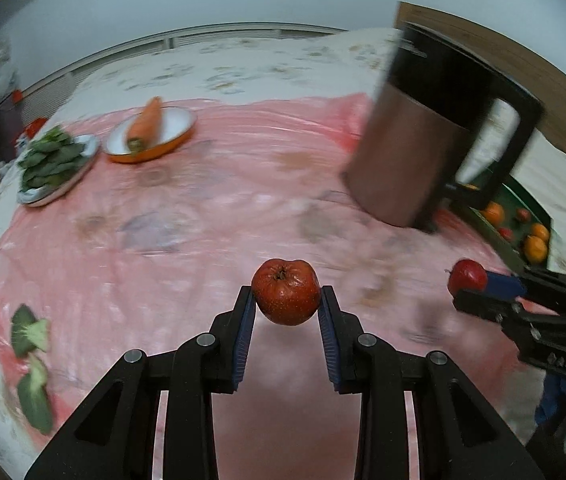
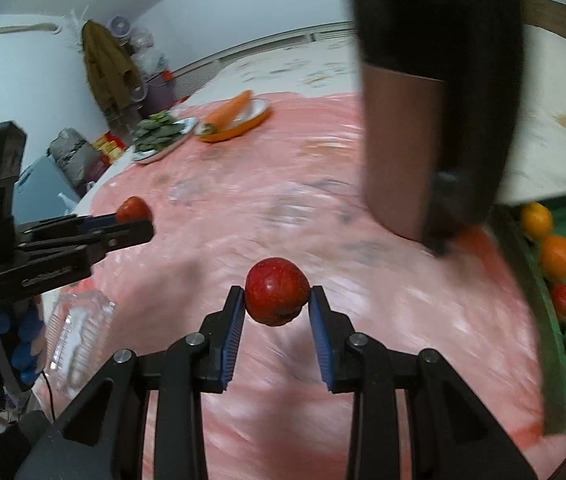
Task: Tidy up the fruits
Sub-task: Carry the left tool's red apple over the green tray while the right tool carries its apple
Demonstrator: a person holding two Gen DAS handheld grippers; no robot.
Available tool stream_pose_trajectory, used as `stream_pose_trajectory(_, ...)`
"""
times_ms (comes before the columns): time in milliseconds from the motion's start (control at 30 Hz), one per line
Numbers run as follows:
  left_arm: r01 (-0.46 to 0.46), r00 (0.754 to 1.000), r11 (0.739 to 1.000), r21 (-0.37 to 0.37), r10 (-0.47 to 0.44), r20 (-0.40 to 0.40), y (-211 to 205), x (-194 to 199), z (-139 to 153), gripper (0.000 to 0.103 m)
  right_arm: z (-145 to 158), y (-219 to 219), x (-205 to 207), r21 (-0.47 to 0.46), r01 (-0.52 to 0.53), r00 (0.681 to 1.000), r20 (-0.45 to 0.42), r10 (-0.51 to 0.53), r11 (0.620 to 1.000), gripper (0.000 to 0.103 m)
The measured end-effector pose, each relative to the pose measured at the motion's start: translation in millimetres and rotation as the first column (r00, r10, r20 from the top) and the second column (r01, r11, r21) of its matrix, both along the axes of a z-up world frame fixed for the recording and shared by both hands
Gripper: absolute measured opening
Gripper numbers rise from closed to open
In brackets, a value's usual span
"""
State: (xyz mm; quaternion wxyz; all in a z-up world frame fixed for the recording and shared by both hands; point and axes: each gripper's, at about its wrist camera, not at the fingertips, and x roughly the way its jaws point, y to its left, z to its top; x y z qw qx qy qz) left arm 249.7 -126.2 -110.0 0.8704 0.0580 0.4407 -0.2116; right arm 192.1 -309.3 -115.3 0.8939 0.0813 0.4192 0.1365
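My left gripper (image 1: 286,300) is shut on a small red fruit (image 1: 285,292), held above the pink cloth. My right gripper (image 2: 276,300) is shut on a second small red fruit (image 2: 277,290), also held off the cloth. Each gripper shows in the other's view: the right one (image 1: 467,285) at the right with its fruit (image 1: 467,274), the left one (image 2: 136,222) at the left with its fruit (image 2: 134,209). A green tray (image 2: 543,332) at the right edge holds oranges (image 2: 559,256) and small red fruits (image 2: 563,299); it also shows in the left wrist view (image 1: 501,236).
A tall brown and black jug (image 1: 419,136) stands on the pink cloth (image 1: 203,220) by the tray. At the far left are an orange bowl (image 1: 175,140) with a carrot (image 1: 145,122) and a plate of leafy greens (image 1: 53,160). Broccoli pieces (image 1: 31,336) lie at the near left.
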Motion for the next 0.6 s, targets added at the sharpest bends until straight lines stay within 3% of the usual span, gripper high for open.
stream_pose_trajectory(300,0.154,0.987,0.987,-0.043,-0.156,-0.032,-94.1,-35.2,1.1,0.027,8.4,-101.2,-38.2,-0.025,0.165,0.986,0.018,-0.164,0.986,0.058)
stream_pose_trajectory(600,0.313,0.947,0.947,-0.078,-0.317,-0.051,-191.9,-57.3,3.7,0.027,10.2,-182.6,-40.6,-0.069,0.263,0.965,0.037,-0.261,0.962,0.058)
